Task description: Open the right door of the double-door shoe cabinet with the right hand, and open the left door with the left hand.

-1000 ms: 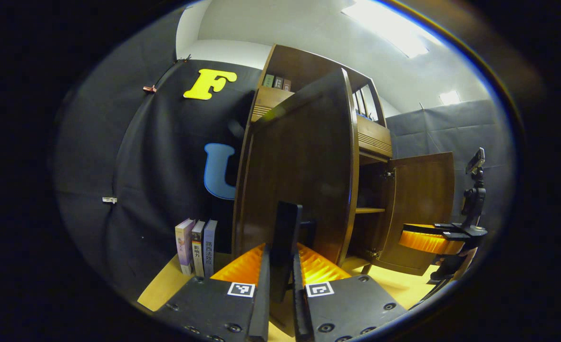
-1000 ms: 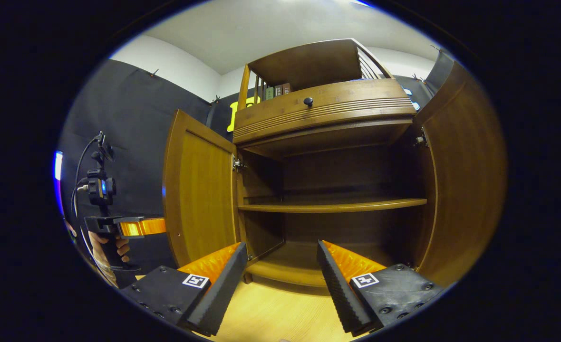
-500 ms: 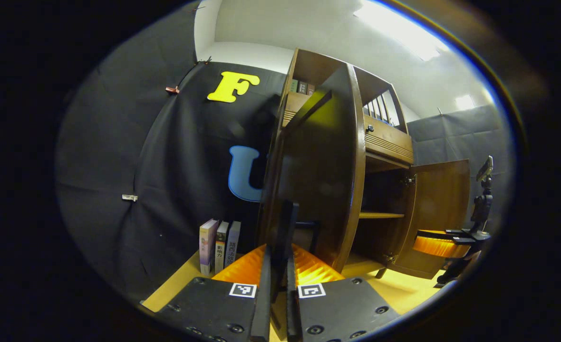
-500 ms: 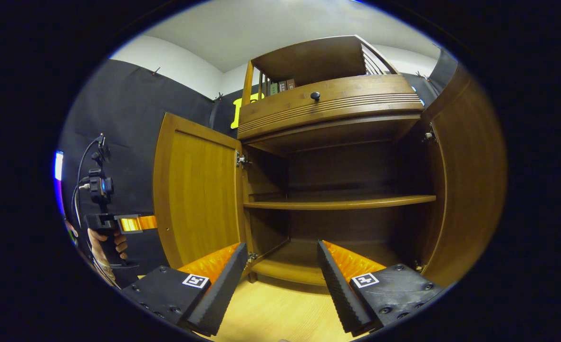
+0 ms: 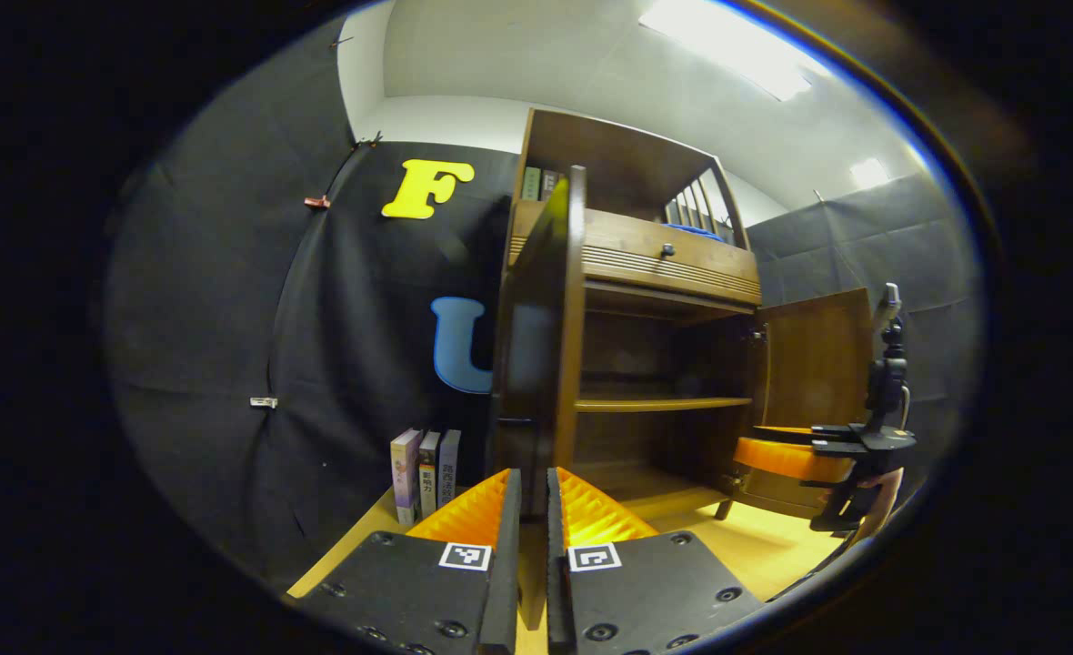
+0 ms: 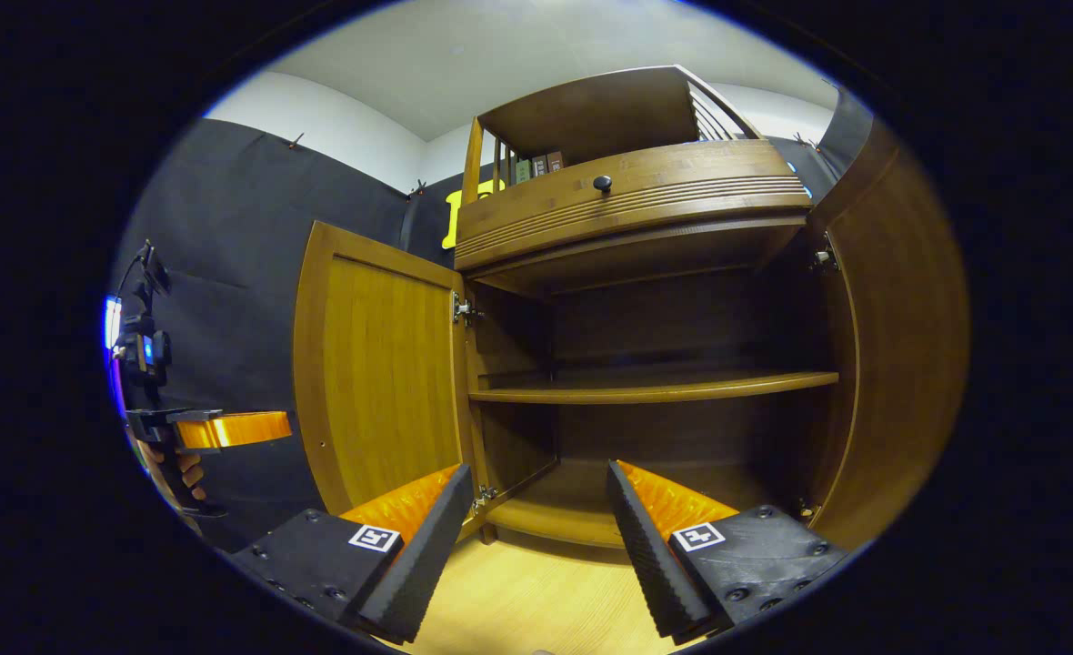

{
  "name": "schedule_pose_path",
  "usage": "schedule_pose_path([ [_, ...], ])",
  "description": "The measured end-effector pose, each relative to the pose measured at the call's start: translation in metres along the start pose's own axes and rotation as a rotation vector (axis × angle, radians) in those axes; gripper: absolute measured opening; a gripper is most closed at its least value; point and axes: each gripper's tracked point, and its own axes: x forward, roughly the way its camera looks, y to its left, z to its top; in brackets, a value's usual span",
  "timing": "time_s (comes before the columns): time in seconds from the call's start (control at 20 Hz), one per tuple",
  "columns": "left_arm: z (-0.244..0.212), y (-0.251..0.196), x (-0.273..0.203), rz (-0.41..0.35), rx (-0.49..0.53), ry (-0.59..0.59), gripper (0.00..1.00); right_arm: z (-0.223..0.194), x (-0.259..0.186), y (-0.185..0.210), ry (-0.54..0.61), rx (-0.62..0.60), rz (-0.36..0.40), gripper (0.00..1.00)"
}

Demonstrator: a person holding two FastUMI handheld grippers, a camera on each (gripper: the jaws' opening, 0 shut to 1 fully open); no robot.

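left claw (image 5: 533,496) sits nearly closed on nothing, just short of the left door's (image 5: 550,337) edge. right claw (image 6: 536,496) gapes open facing the cabinet (image 6: 646,391); both doors stand open, right door (image 6: 900,337) beside it.

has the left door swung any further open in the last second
Yes. In the right gripper view the left door has swung further out from the cabinet's fixed shelf, showing more of its inner face. The left hand-held gripper has let go.

Brown wooden shoe cabinet (image 6: 632,209), grooved drawer (image 6: 627,205)
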Motion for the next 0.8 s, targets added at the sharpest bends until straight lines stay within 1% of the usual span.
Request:
schedule_pose_path([
  [0.15,0.006,-0.034,-0.001,-0.058,-0.022,-0.003,0.17,0.003,-0.004,-0.008,-0.012,-0.024,-0.037,0.93],
  [0.25,0.008,-0.055,0.014,-0.105,-0.029,-0.006,0.17,0.004,-0.009,-0.017,-0.019,-0.045,-0.076,0.93],
  [0.3,0.007,-0.062,0.025,-0.106,-0.028,-0.007,0.19,0.005,-0.012,-0.022,-0.018,-0.054,-0.096,0.93],
  [0.35,0.007,-0.067,0.035,-0.099,-0.019,-0.012,0.27,0.005,-0.016,-0.027,-0.017,-0.066,-0.118,0.93],
  [0.55,-0.004,-0.089,0.084,-0.073,0.066,-0.014,0.71,0.012,-0.032,-0.052,-0.028,-0.114,-0.205,0.93],
  [0.6,-0.009,-0.090,0.095,-0.057,0.084,-0.010,0.75,0.016,-0.035,-0.057,-0.033,-0.114,-0.216,0.93],
  [0.65,-0.014,-0.096,0.103,-0.054,0.094,-0.011,0.87,0.019,-0.037,-0.061,-0.039,-0.108,-0.227,0.93],
  [0.7,-0.017,-0.103,0.111,-0.057,0.101,-0.009,0.87,0.022,-0.039,-0.066,-0.043,-0.101,-0.238,0.93],
  [0.8,-0.019,-0.109,0.125,-0.040,0.136,-0.010,0.92,0.024,-0.042,-0.081,-0.046,-0.094,-0.276,0.93],
])
